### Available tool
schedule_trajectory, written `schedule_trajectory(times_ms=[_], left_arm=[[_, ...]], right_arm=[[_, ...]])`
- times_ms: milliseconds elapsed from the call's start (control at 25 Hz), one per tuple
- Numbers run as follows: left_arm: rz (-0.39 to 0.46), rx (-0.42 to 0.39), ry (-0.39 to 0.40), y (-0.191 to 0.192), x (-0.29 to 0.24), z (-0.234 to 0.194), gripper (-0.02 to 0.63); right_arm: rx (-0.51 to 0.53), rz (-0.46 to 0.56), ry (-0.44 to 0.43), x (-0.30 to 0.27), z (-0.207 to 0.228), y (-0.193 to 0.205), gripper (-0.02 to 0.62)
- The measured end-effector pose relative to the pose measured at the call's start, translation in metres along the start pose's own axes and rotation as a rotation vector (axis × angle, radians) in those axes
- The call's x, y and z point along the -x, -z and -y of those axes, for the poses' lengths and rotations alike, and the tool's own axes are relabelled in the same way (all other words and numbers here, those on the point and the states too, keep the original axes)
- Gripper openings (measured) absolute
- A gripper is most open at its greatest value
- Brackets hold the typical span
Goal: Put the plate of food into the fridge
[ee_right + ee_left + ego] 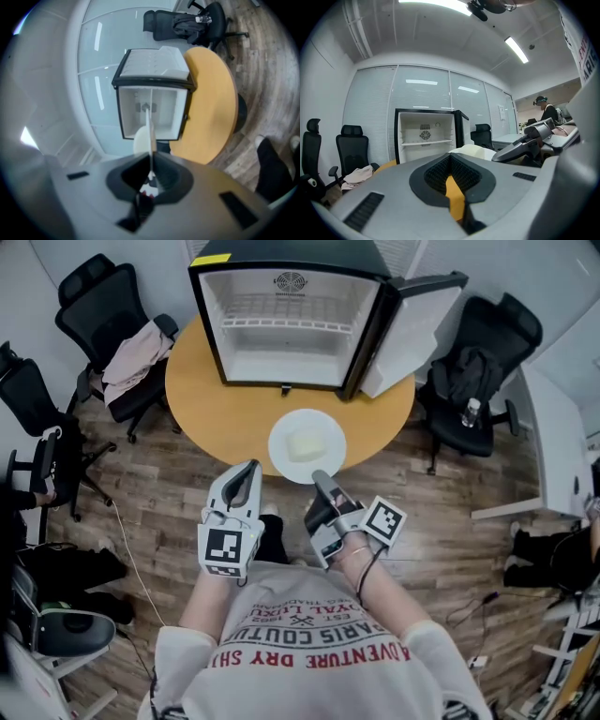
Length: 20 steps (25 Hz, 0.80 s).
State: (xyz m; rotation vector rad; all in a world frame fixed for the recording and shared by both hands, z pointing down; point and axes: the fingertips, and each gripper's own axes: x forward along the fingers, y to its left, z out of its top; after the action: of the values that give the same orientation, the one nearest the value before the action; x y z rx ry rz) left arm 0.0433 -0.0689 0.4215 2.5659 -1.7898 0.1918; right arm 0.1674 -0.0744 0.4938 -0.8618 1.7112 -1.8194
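Jaws of the right gripper [321, 476] clamped on the 6 o'clock rim of a round, glossy white plate [281, 448], seen edge-on between the pads in the right gripper view. Carried at its centre, a pale cream, soft-looking square block of food [305, 446]. Gripped by the thin lip, most likely, to keep the plate level and its far edge free to enter first. Held over the near edge of a round table topped in smooth orange-yellow laminate [216, 399]; resting on it or just above, impossible to tell.

At 9 o'clock of that gripper, jaws of the left gripper [251, 470] together on nothing, ribbed black pads meeting at the tips, probably kept spare.

At 12 o'clock of the plate, on the tabletop, a small black-cased fridge [281, 251] with white moulded liner and thin wire shelf [286, 322], door [408, 343] swung wide towards 3 o'clock, evidently to leave a straight path in. Around the table, black mesh office chairs [103, 296] on a wood-plank floor [187, 493].
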Motion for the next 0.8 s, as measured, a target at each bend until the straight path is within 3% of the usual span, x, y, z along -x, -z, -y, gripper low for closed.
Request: schedule_trajectory(times_ms=[800], left_arm=[[0.024, 0.020, 0.104, -0.007, -0.150, -0.134, 0.034]], right_arm=[[-0.012, 0.150, -0.005, -0.161, -0.023, -0.073, 0.040]])
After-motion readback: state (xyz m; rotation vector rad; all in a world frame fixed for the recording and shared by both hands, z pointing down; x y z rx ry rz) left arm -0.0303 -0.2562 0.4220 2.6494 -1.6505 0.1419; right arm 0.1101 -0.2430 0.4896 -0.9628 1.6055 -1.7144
